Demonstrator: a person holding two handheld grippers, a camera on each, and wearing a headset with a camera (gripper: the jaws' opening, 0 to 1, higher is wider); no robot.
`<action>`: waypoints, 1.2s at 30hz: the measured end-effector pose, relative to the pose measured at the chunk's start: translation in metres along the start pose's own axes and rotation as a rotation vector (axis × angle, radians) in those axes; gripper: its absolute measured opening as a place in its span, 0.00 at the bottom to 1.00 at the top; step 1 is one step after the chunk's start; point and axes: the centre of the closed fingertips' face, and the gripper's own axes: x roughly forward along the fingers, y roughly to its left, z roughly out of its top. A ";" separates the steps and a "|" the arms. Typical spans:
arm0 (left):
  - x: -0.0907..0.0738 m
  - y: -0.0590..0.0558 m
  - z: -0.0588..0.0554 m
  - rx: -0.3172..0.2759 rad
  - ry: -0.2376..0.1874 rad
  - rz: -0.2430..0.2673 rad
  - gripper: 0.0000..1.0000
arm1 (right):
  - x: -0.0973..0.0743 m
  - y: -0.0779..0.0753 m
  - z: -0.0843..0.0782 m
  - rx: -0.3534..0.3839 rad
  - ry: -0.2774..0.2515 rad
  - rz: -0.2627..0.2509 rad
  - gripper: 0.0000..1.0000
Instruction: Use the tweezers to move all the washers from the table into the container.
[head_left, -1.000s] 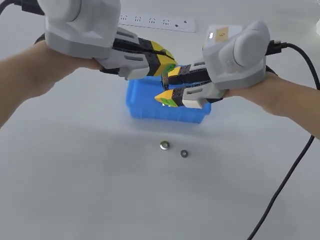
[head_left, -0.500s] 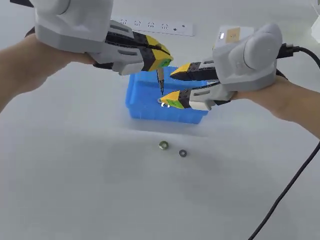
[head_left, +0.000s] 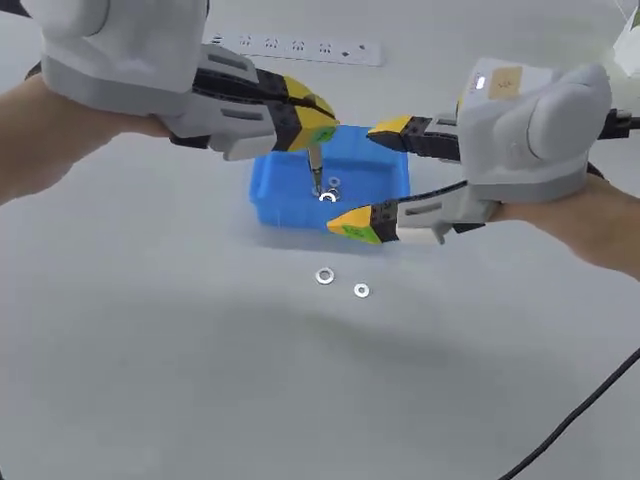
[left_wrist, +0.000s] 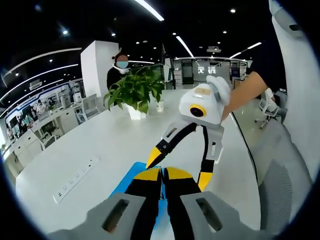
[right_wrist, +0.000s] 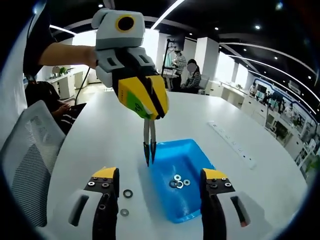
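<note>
Head view: two washers (head_left: 325, 276) on the table (head_left: 150, 380), side by side but apart, near the front wall of the blue container (head_left: 270, 205). More washers (head_left: 332, 186) inside the container. Tweezers (head_left: 315, 172) upright above them, points down; cannot tell whether anything sits between the points. Upper end clamped in the left gripper (head_left: 322, 125), jaws pressed together on it. Right gripper (head_left: 370, 178) opposite, jaws spread wide and holding nothing, one over the container's far rim, the other by its near corner. Beyond the container, a power strip (head_left: 295, 47); at the lower right, a black cable (head_left: 590, 400).

Right gripper view: same two washers (right_wrist: 128, 193) on the table (right_wrist: 90, 145) between the parted jaws, beside the container (right_wrist: 195, 205); a small cluster of washers (right_wrist: 178, 182) inside; tweezers (right_wrist: 149, 142) hanging from the left gripper (right_wrist: 145, 102), points close together at the container's edge.

Left gripper view: closed jaws in front, right gripper (left_wrist: 177, 170) facing them with jaws apart; power strip (left_wrist: 75, 179) to the left, a plant (left_wrist: 134, 90) farther back.
</note>
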 end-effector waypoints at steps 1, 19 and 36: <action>-0.001 -0.002 0.000 -0.006 -0.001 -0.004 0.06 | 0.000 0.003 0.000 -0.002 0.000 0.002 0.67; -0.012 -0.044 -0.016 -0.039 0.040 -0.059 0.06 | -0.029 0.053 -0.026 0.093 0.000 0.029 0.93; 0.011 -0.064 -0.031 -0.037 0.054 -0.086 0.06 | -0.039 0.089 -0.059 0.141 0.069 0.071 1.00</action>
